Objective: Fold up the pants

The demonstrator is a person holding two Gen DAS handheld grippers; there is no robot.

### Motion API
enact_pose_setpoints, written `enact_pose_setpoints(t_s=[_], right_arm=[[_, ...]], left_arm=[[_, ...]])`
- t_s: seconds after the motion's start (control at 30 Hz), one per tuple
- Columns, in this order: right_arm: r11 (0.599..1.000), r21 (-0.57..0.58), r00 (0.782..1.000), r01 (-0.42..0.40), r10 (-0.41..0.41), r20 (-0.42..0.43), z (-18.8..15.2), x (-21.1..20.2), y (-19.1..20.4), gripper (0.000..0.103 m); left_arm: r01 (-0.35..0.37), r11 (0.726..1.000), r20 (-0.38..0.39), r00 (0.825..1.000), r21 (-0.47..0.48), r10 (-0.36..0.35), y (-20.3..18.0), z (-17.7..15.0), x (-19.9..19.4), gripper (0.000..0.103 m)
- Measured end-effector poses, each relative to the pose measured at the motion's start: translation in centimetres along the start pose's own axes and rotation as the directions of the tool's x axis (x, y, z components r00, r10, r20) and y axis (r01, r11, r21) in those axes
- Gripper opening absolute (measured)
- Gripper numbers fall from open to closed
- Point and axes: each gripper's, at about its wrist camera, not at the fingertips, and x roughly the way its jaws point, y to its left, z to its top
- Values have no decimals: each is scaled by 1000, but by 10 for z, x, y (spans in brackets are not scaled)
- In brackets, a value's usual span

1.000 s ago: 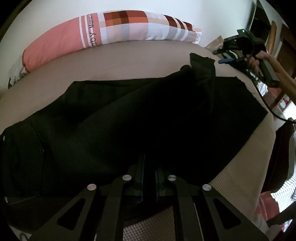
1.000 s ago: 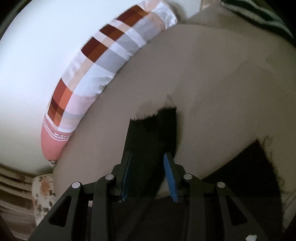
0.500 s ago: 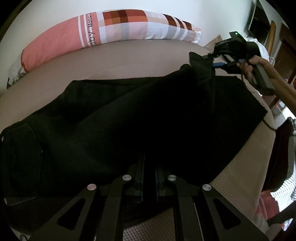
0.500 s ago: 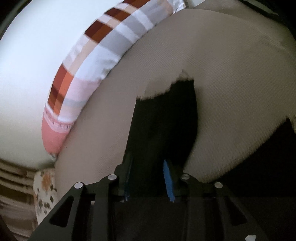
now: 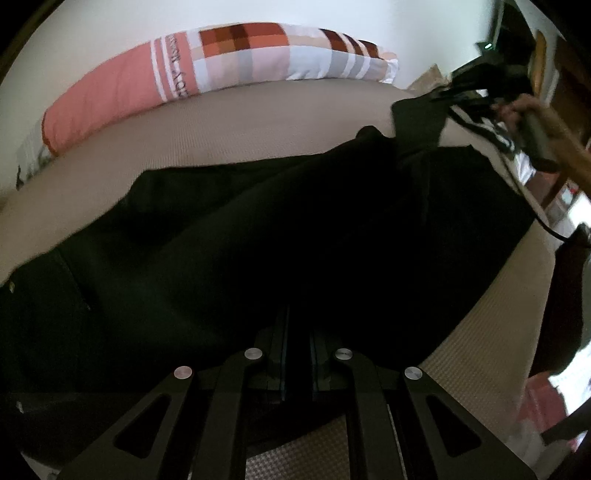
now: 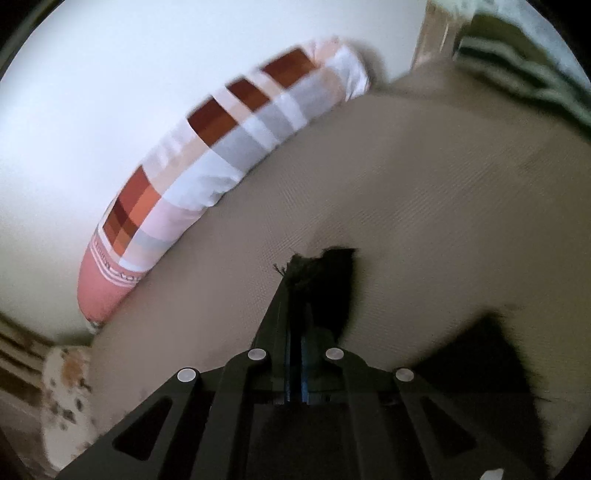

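Observation:
Black pants [image 5: 258,236] lie spread across a beige bed [image 5: 258,122]. At the bottom of the left wrist view my left gripper [image 5: 297,332] is shut, its fingers pinching the near edge of the pants. Far right in that view, a hand holds my right gripper [image 5: 448,96], which grips a leg hem [image 5: 417,118] raised off the bed. In the right wrist view my right gripper [image 6: 295,291] is shut on that frayed black hem [image 6: 328,280], blue pads [image 6: 303,369] pressed together. The other leg end [image 6: 476,354] lies flat at lower right.
A long pink and checked pillow [image 5: 221,62] lies along the white wall [image 5: 258,14] at the bed's far side. A striped cloth [image 6: 517,62] sits at the bed's far corner. Dark wooden furniture [image 5: 569,88] stands past the right edge, and a floral cloth [image 6: 62,391] lies beyond the pillow's end.
My right gripper closed from open onto the leg hem and lifted it off the bed. My left gripper stayed shut in place.

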Motion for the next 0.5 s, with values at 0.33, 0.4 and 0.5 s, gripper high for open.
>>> enact_pose_setpoints(t_s=[0.33, 0.4, 0.5], right_arm=[[973, 55, 974, 225, -226, 0, -79, -87, -85, 3], [965, 80, 968, 251, -250, -24, -96, -85, -101, 3], [955, 99, 960, 279, -276, -39, -113, -82, -112, 3]], left_arm=[[-57, 972, 4, 998, 229, 57, -27, -7, -3, 10], [-74, 961, 3, 997, 268, 76, -33, -11, -1, 10], [-112, 936, 12, 993, 333, 114, -43, -17, 2, 10]])
